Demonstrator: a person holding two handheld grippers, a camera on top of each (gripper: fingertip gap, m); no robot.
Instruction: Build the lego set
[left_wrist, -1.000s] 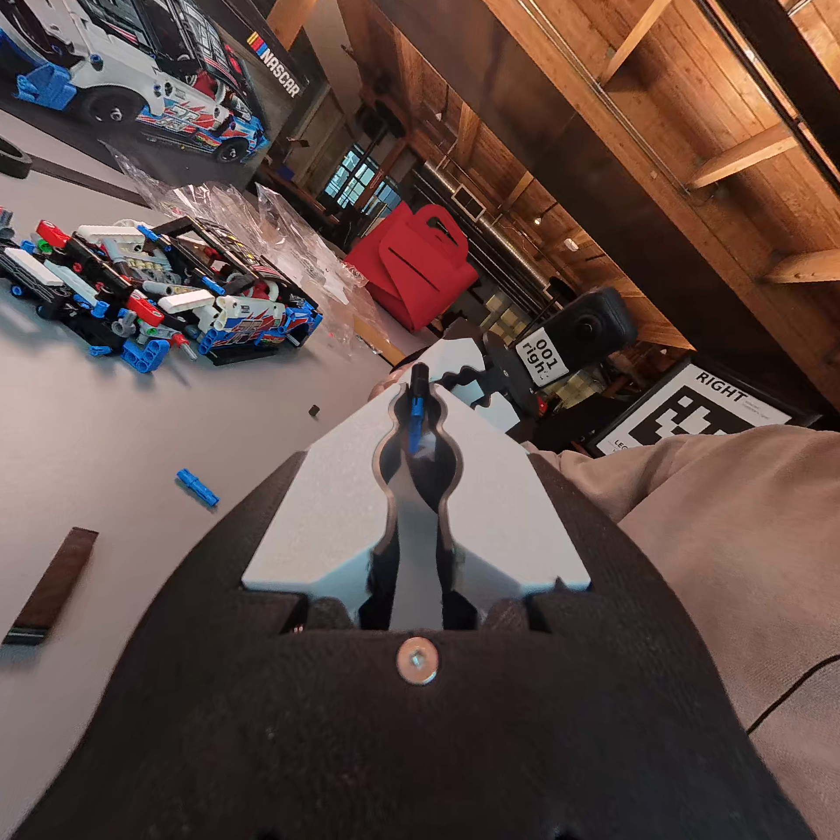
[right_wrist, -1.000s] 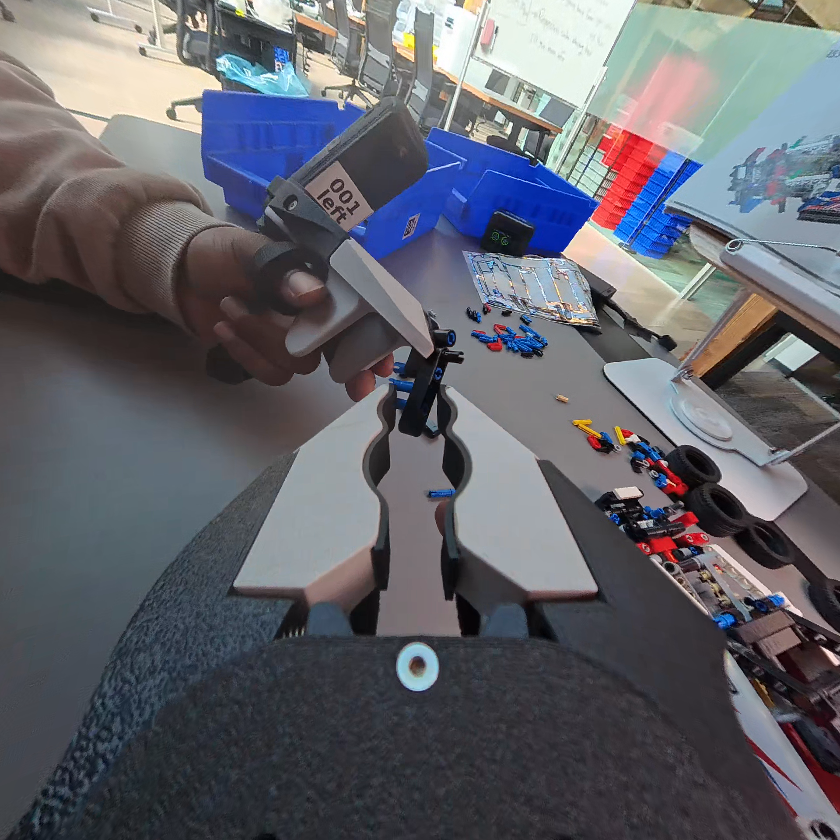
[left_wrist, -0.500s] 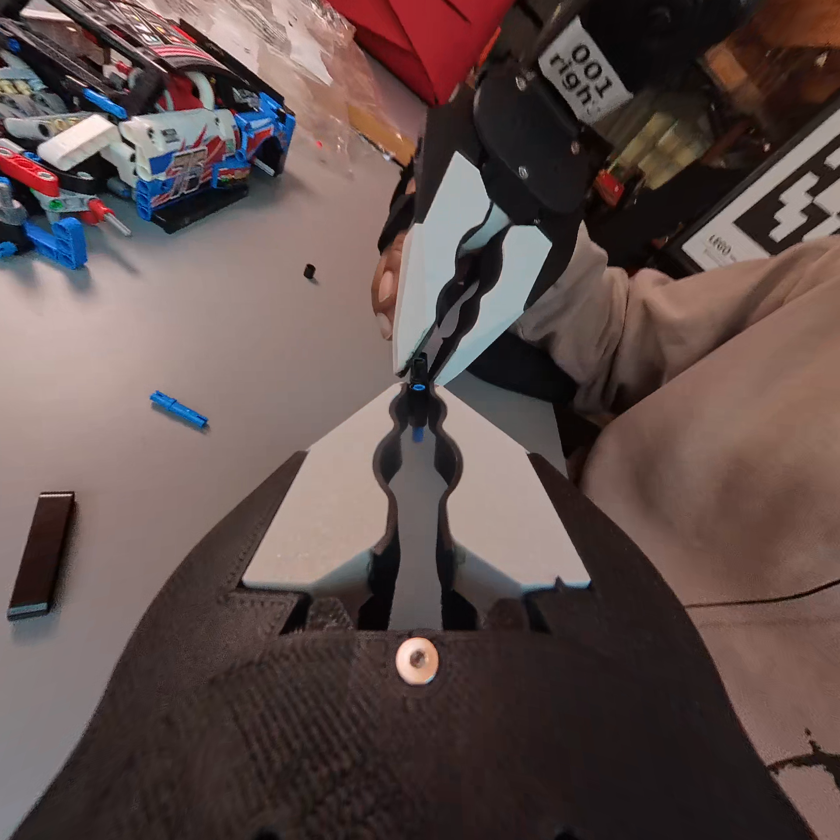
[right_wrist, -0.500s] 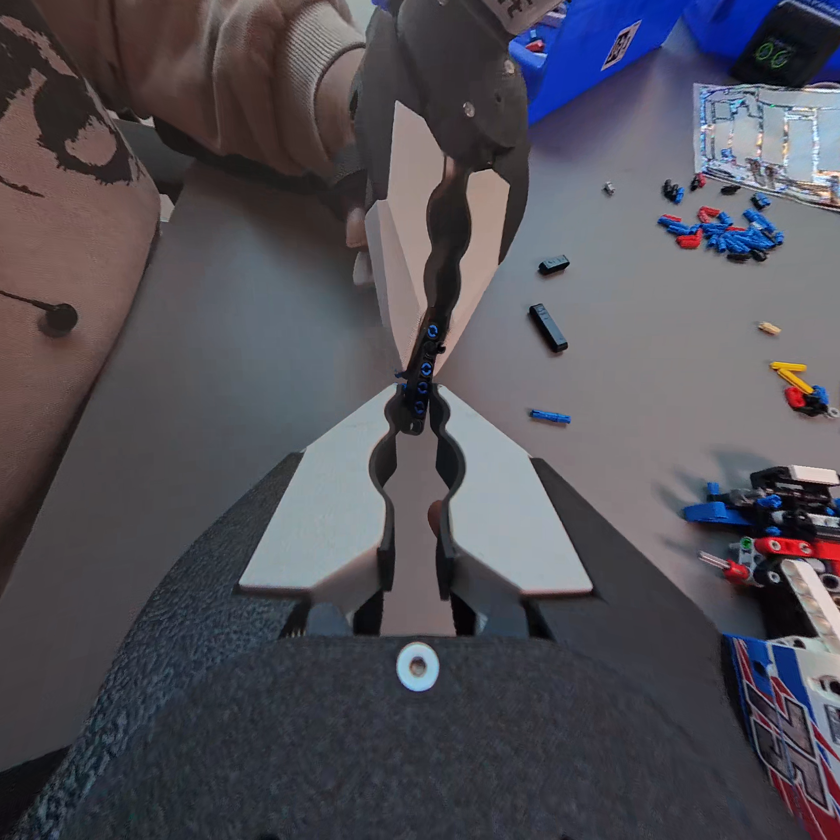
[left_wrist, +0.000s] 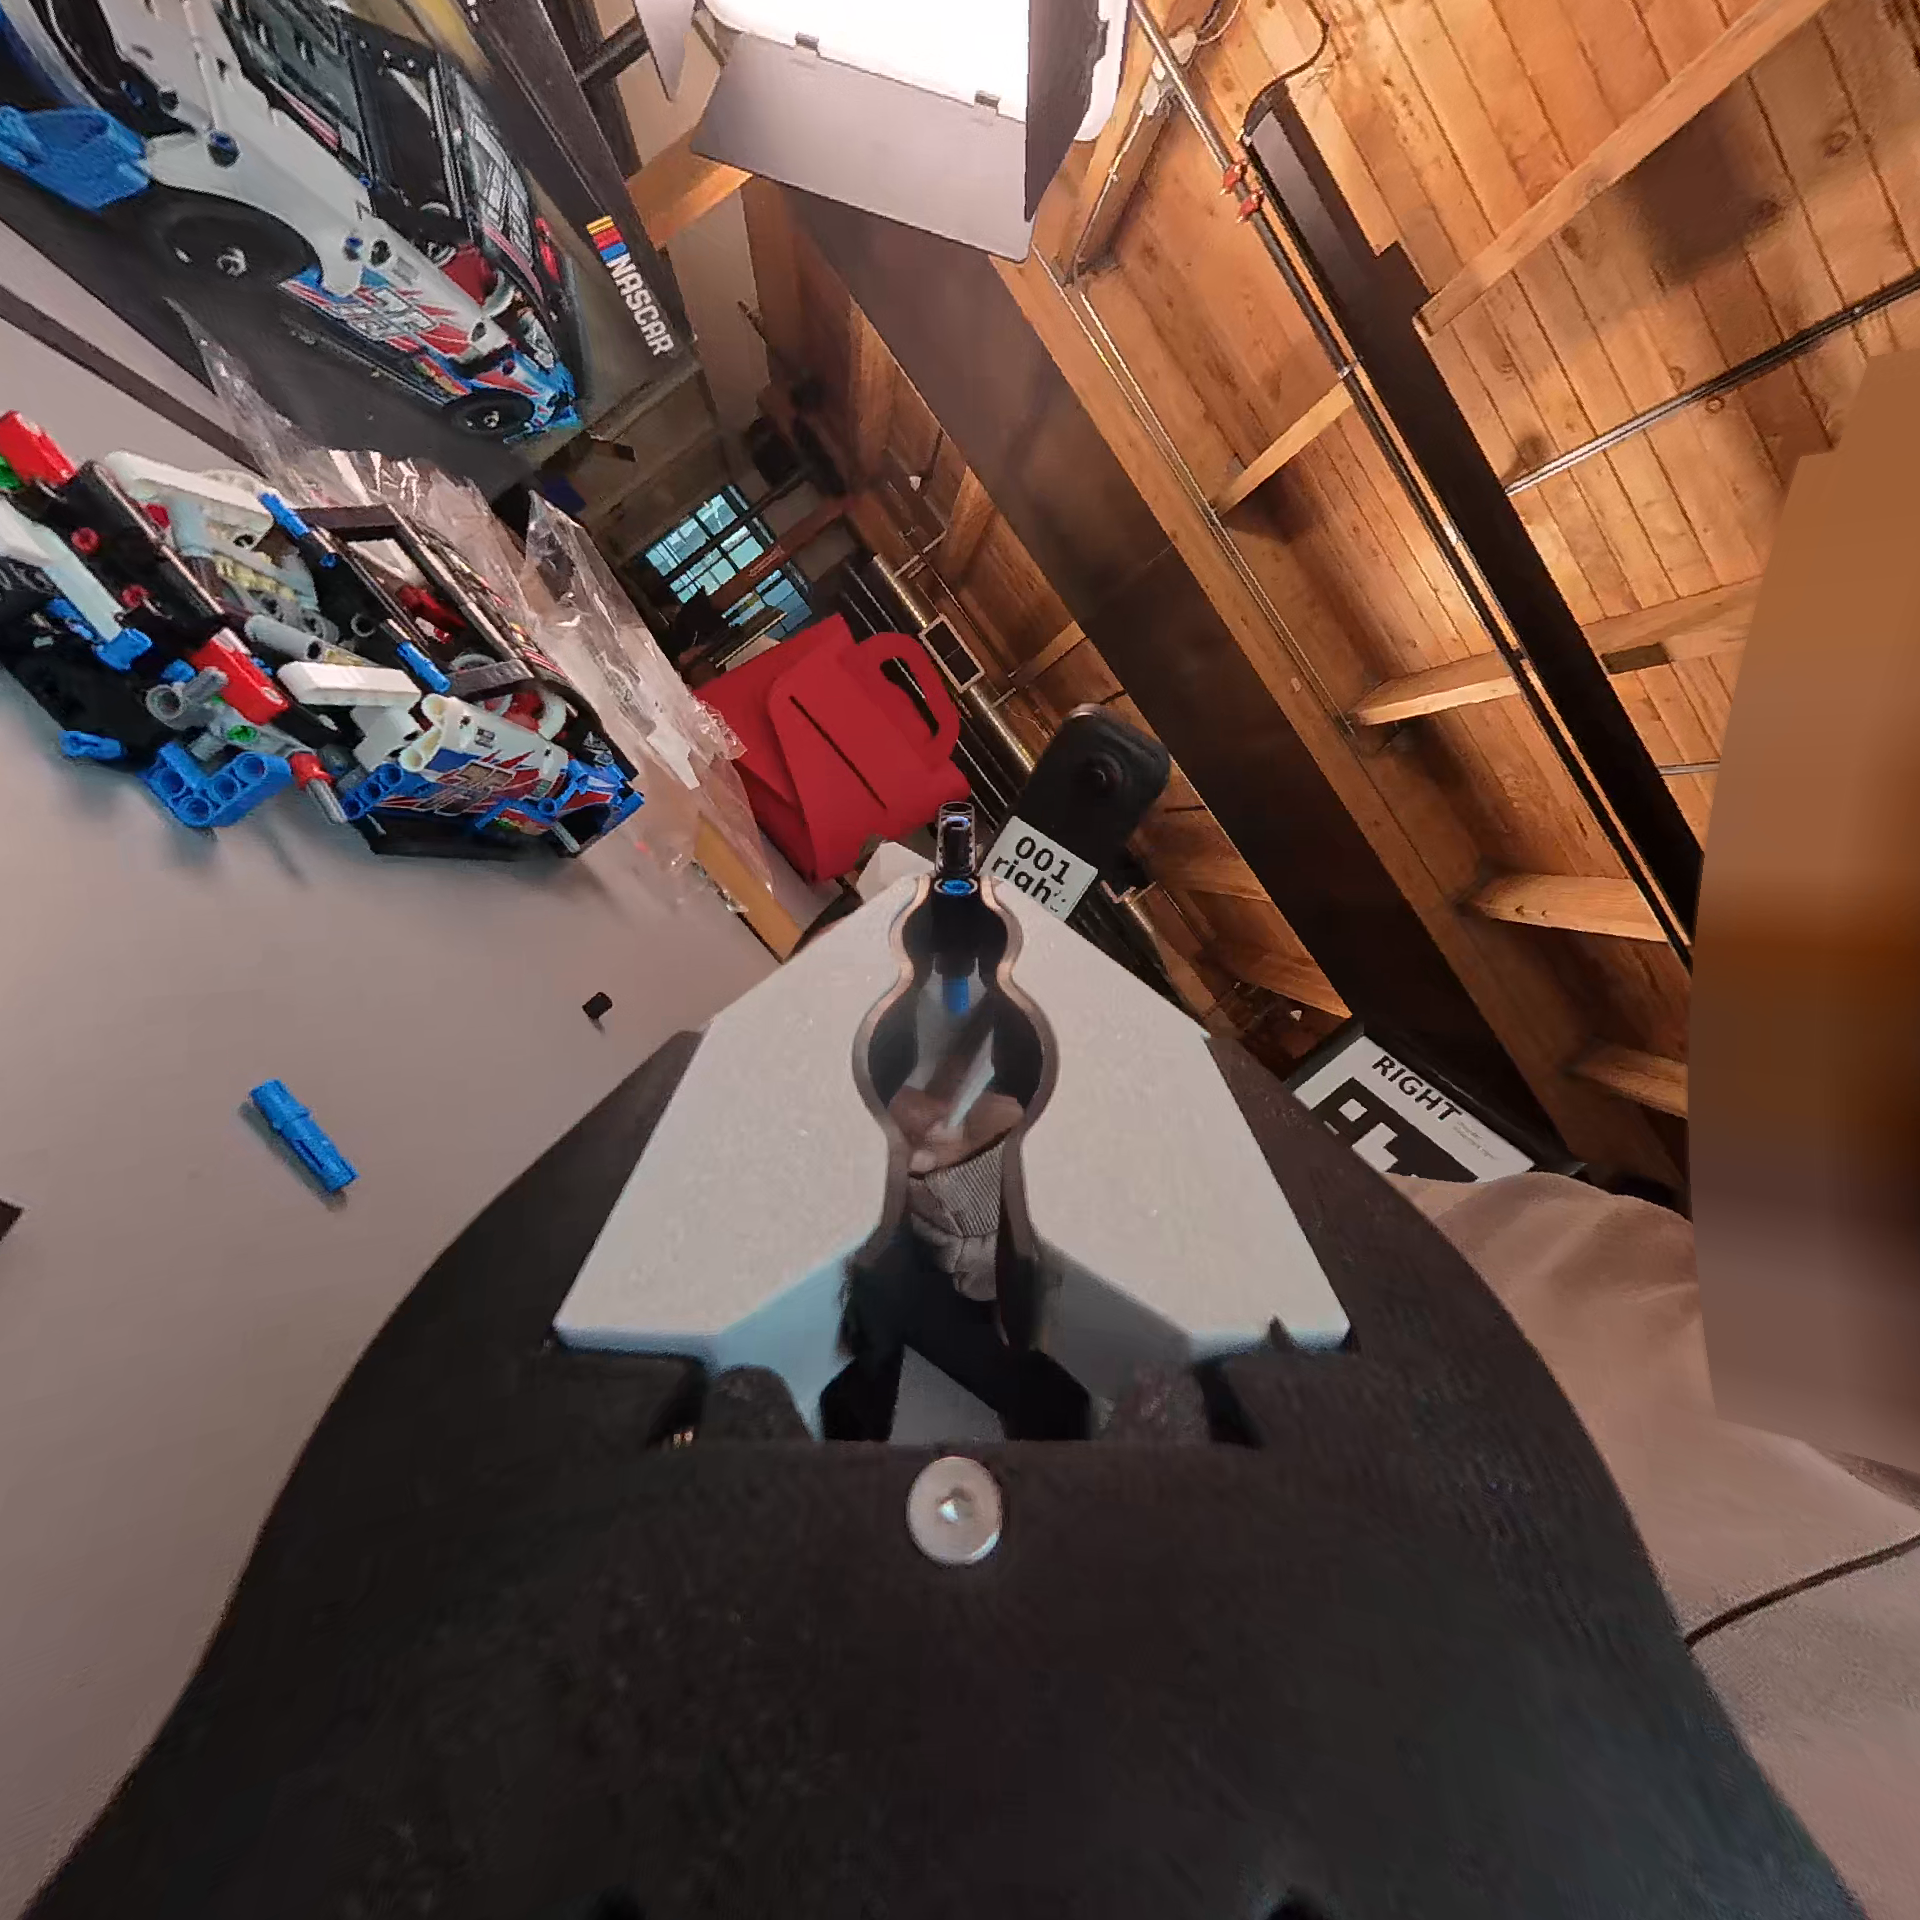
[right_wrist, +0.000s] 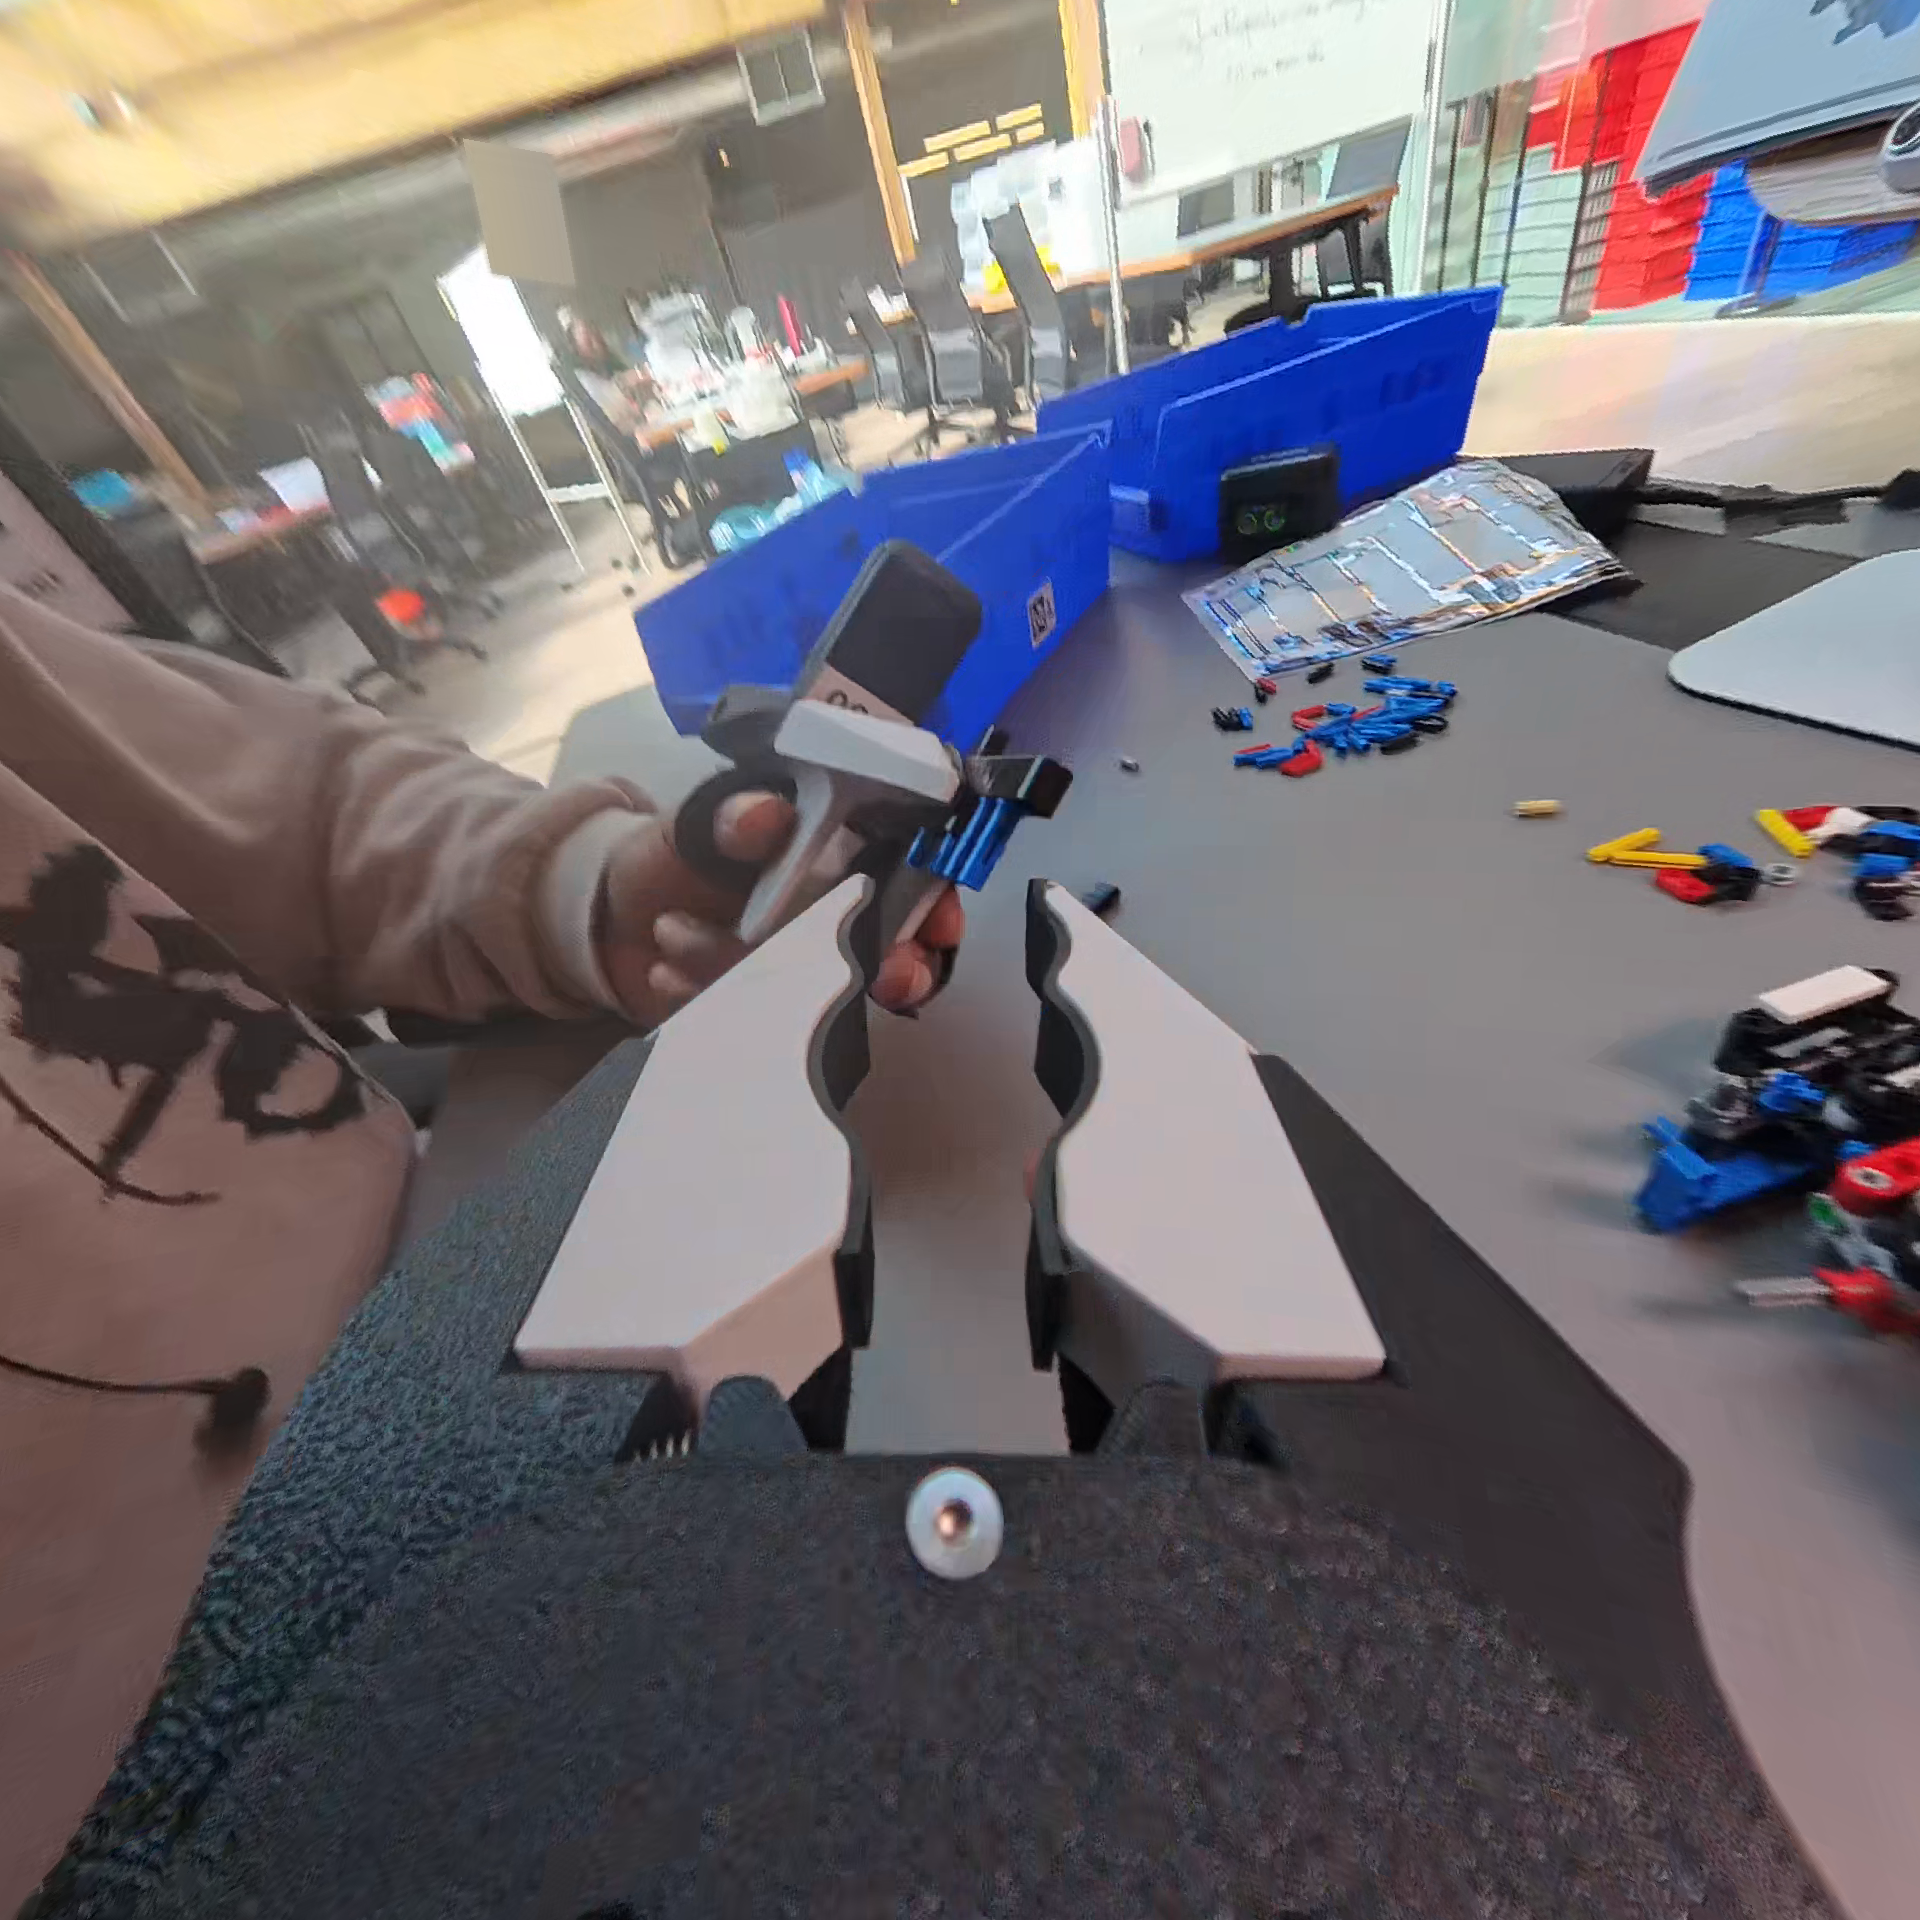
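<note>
The left gripper (right_wrist: 961, 795) pinches a black beam with blue pins (right_wrist: 992, 816) at 12 o'clock of the right gripper (right_wrist: 945, 904), whose fingers stand spread and empty. Bare grey table (right_wrist: 1403, 935) lies between them and the car chassis (right_wrist: 1808, 1132) at 3 o'clock.

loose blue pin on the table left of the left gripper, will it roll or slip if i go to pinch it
The blue pin looks round and ridged, lying flat on the smooth grey table, so a nudge across its length would probably roll it. It seems tiny, rigid and light, so it may skid or pop out of a pinch that lands off-centre.
</note>
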